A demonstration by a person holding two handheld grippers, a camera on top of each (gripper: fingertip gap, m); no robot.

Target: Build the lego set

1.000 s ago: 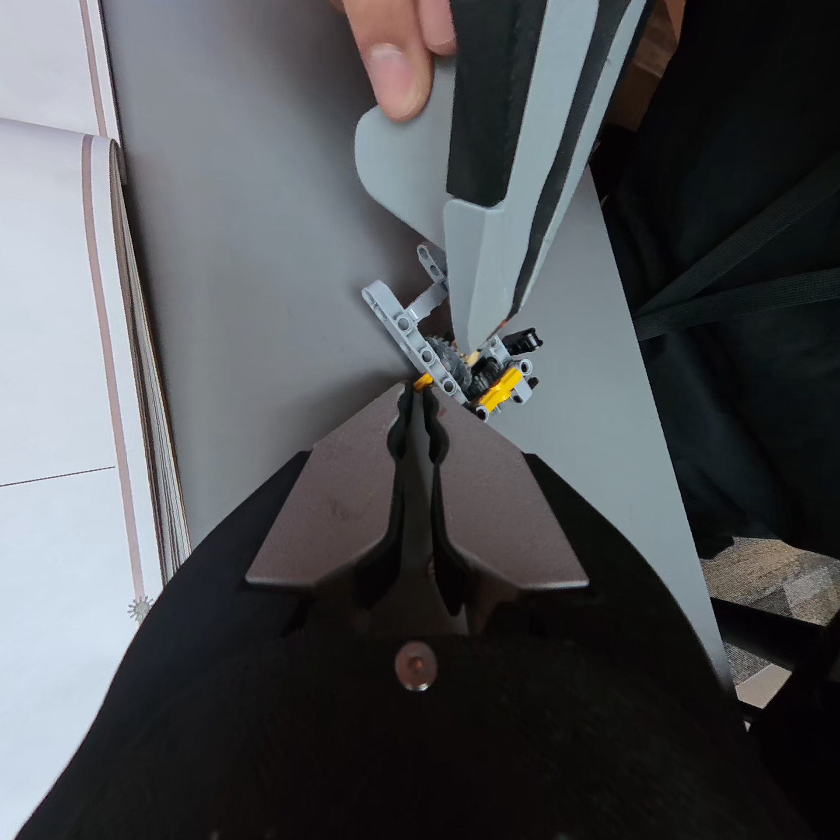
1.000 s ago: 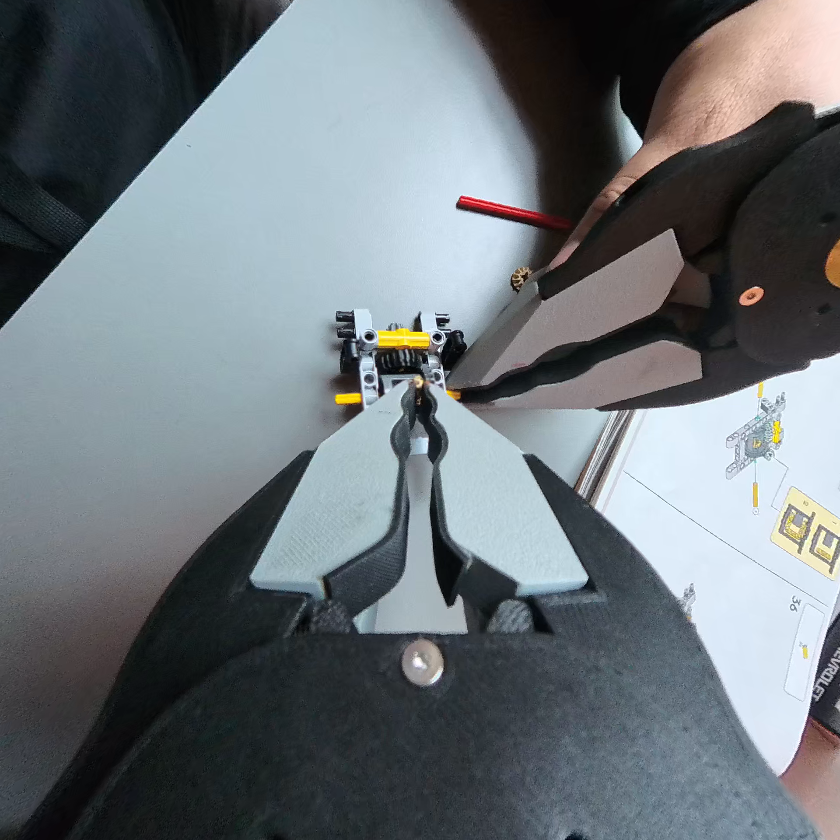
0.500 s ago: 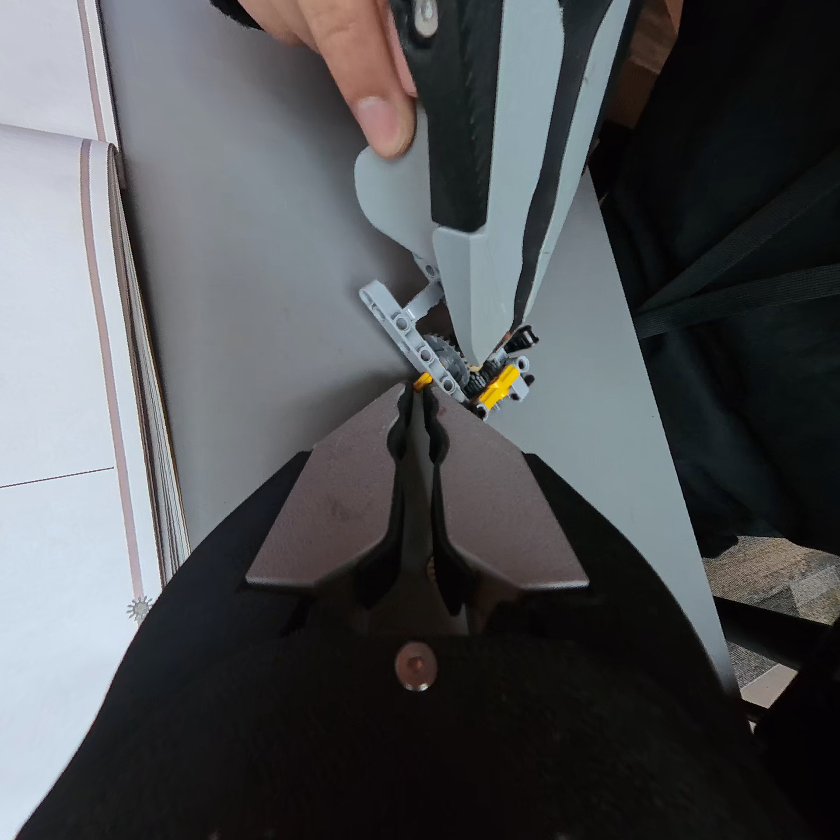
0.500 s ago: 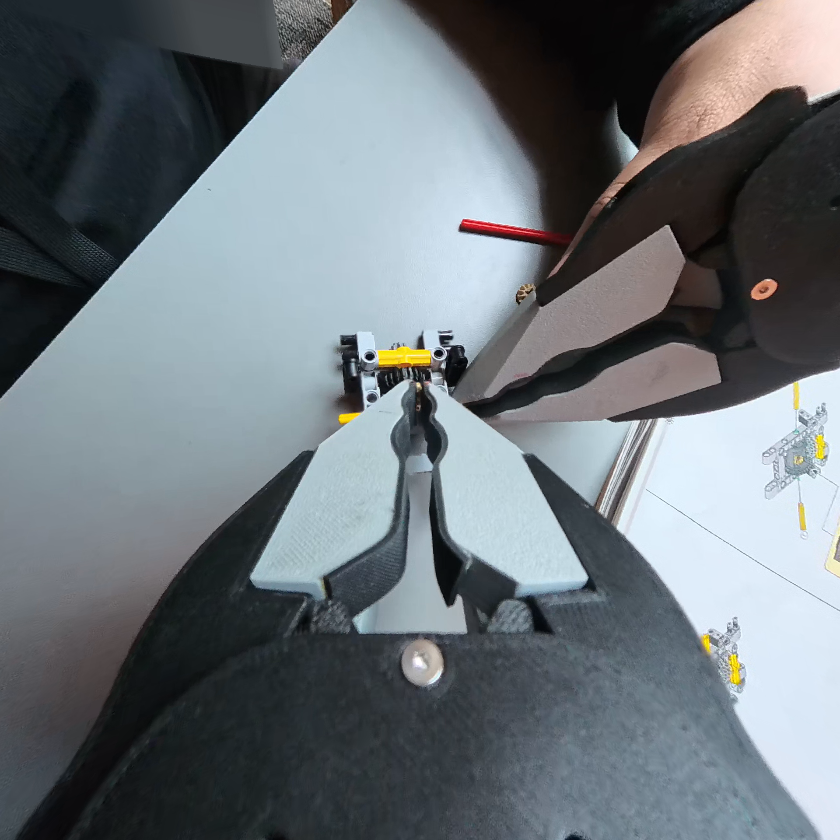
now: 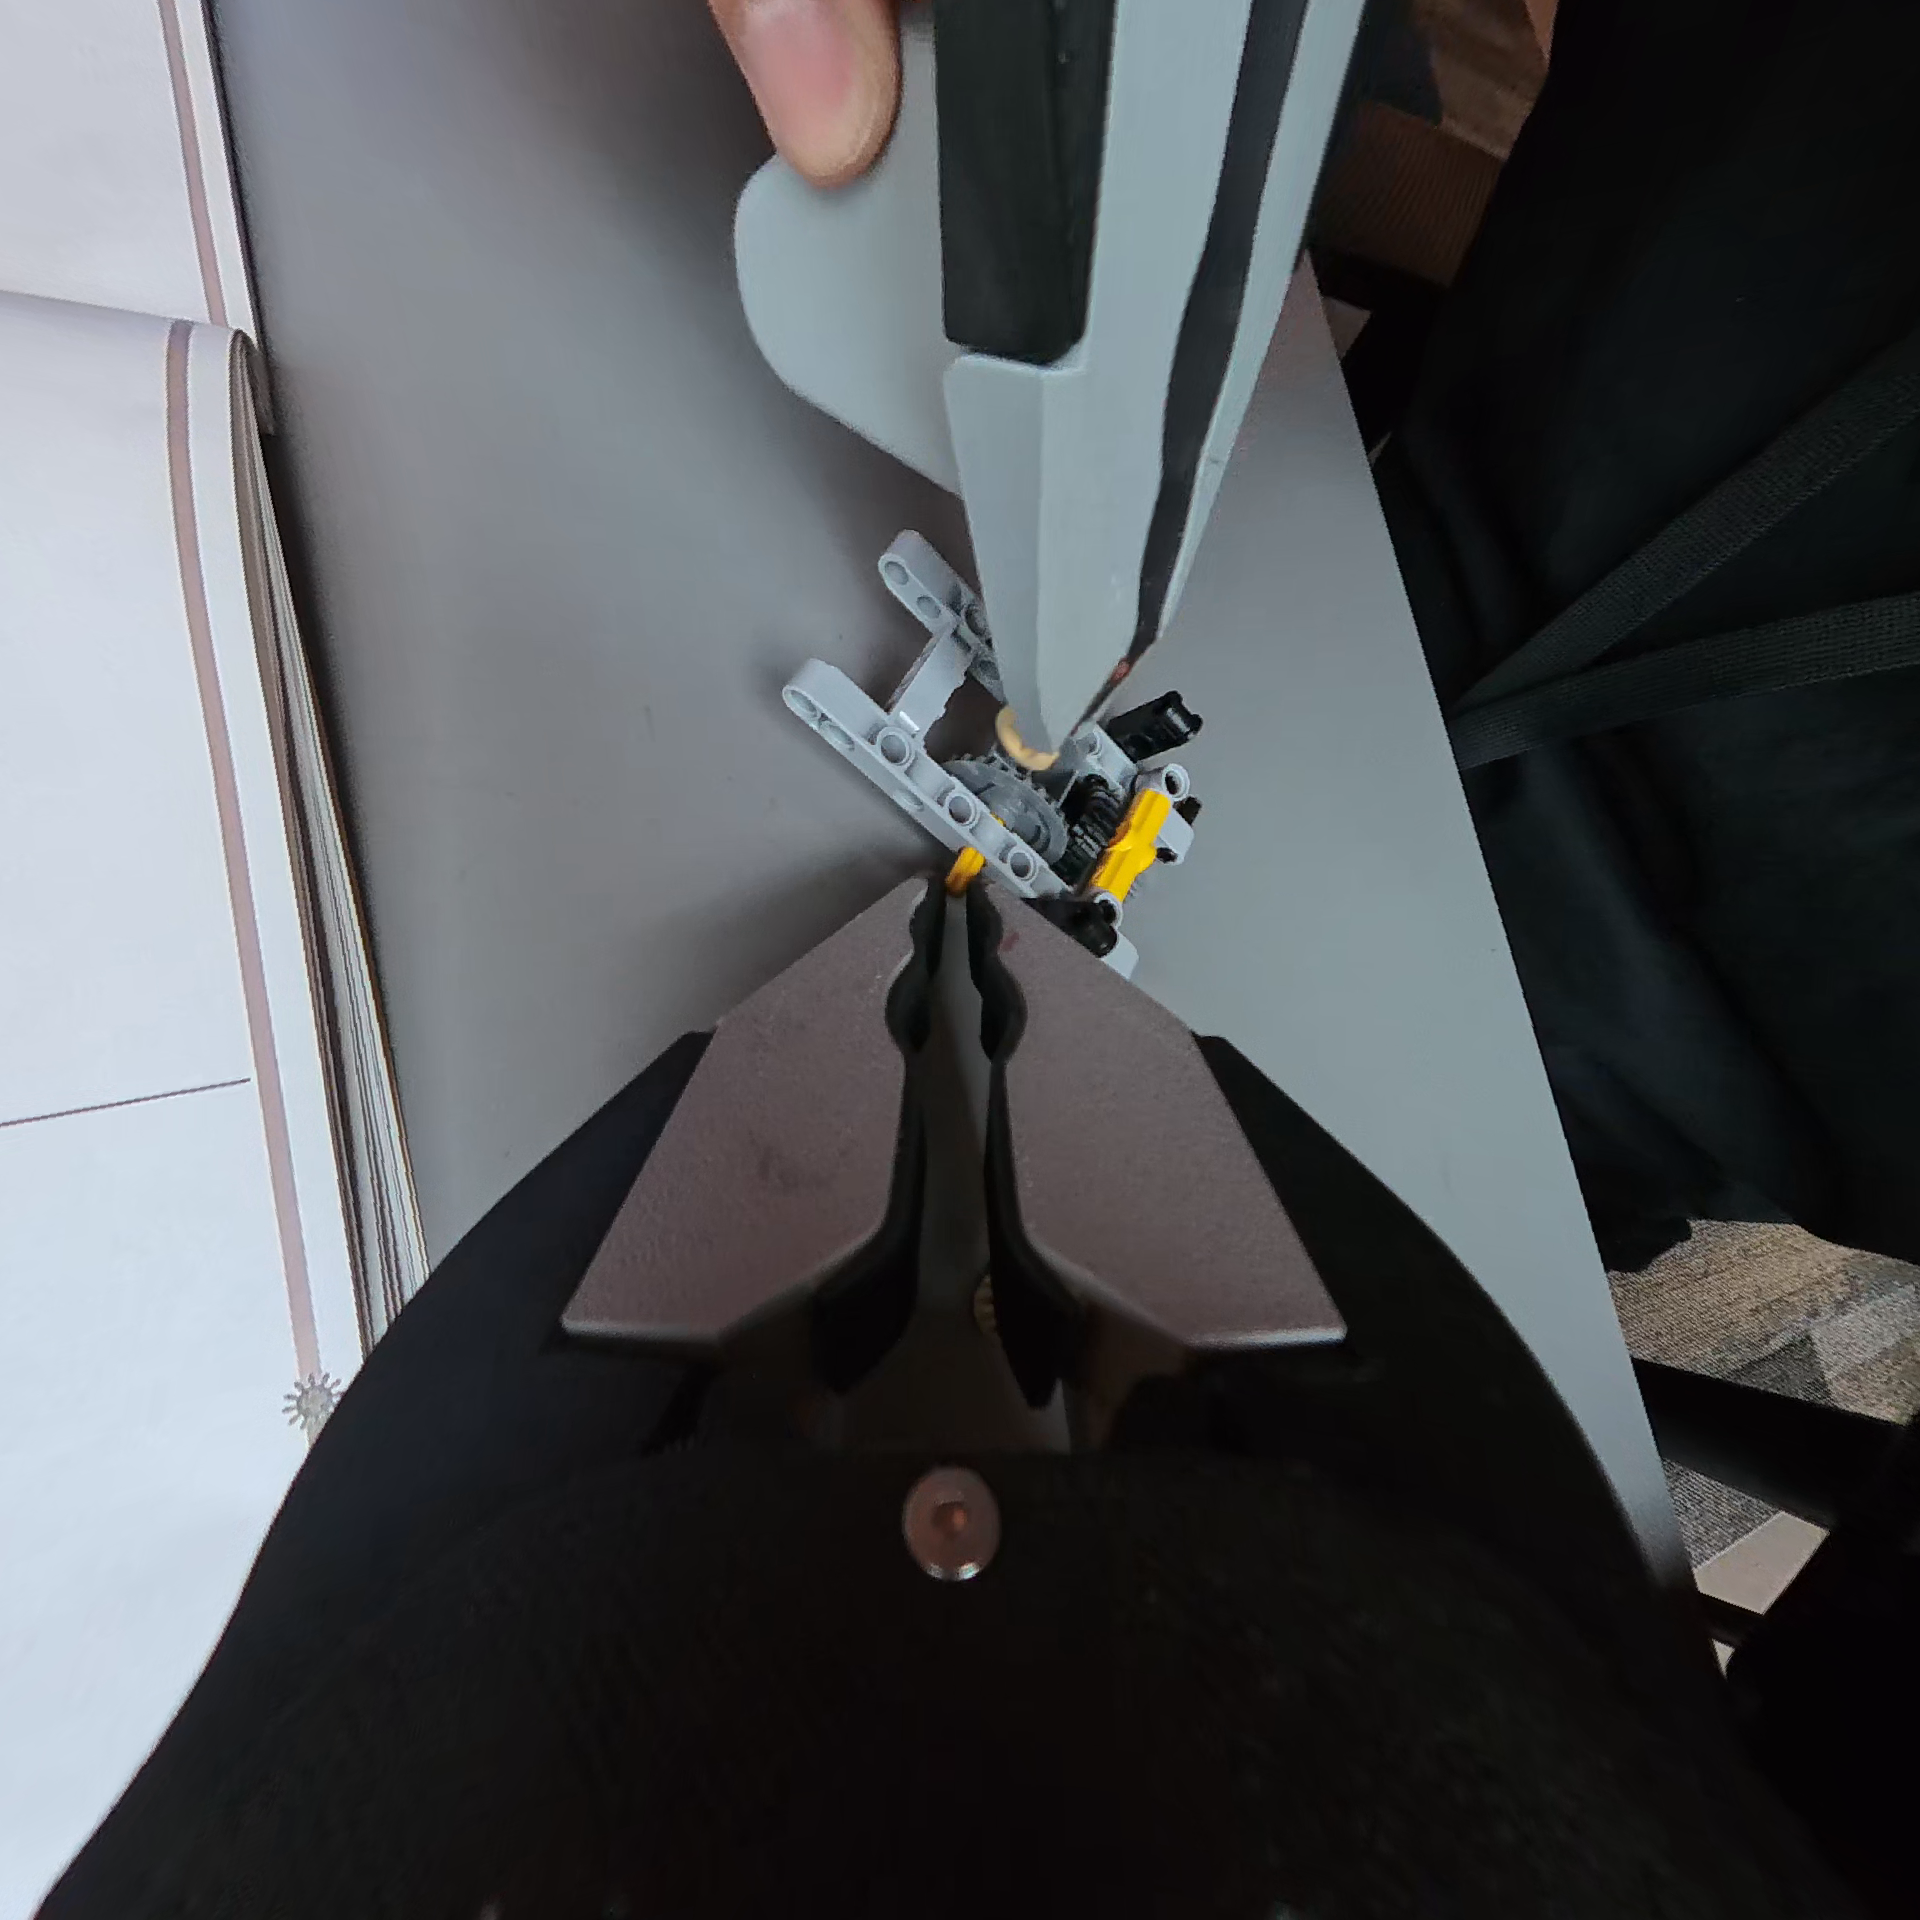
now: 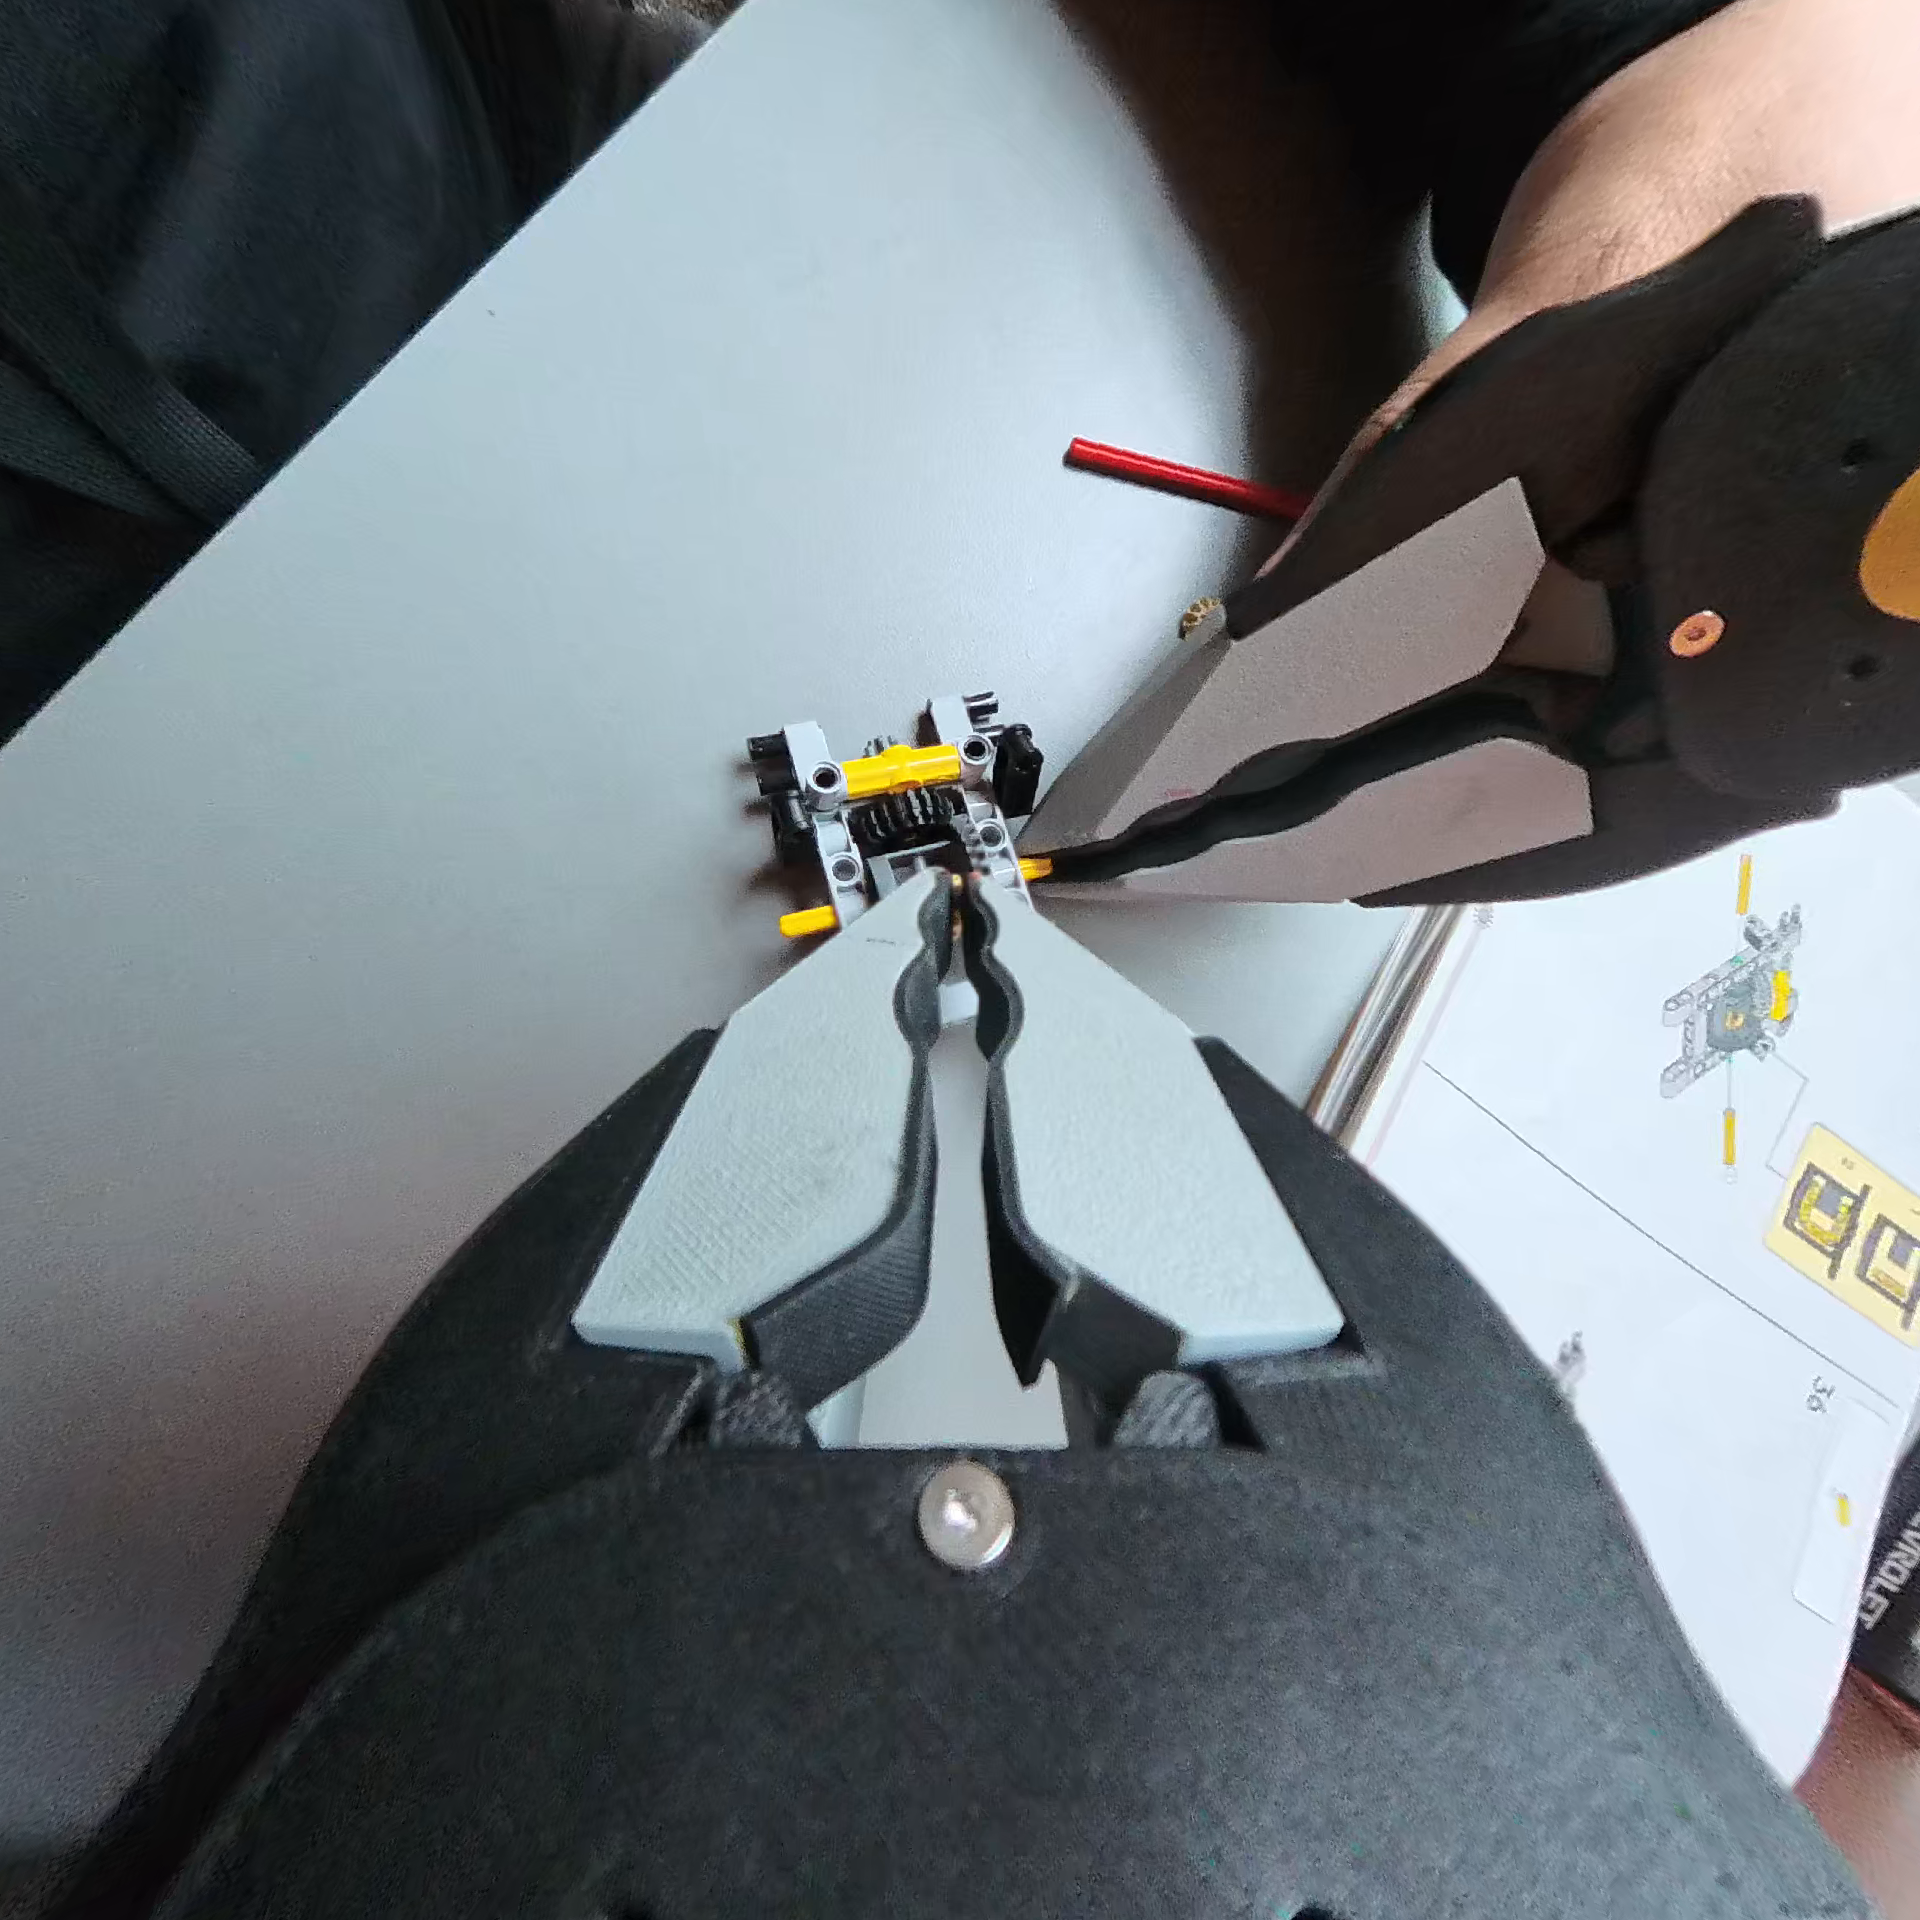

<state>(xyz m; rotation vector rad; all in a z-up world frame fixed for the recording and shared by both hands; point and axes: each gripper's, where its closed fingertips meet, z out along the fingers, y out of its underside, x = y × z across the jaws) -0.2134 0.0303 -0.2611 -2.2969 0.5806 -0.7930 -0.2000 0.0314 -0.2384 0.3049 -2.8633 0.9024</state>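
A small grey, black and yellow lego assembly [image 5: 971, 805] lies on the grey table [image 5: 582, 623]; it also shows in the right wrist view [image 6: 894, 800]. My left gripper [image 5: 948, 896], with dark fingers, is shut on the end of the assembly's yellow axle [image 5: 966, 868]. It enters the right wrist view from the right [image 6: 1044, 878]. My right gripper [image 6: 961, 883], with light grey fingers, is shut on a small tan piece [image 5: 1023, 743]. It comes down from above onto the assembly in the left wrist view [image 5: 1049, 743].
An open instruction booklet [image 6: 1662, 1195] lies beside the assembly; its page edges show in the left wrist view [image 5: 125, 727]. A red axle [image 6: 1174, 478] and a small tan gear [image 6: 1203, 615] lie behind the left gripper. The table edge [image 5: 1455, 935] runs close by. My left and right fingertips are right by each other.
My right gripper's tip has shifted slightly over the assembly, and the tan piece now shows at its tip. The left gripper keeps its hold on the yellow axle.
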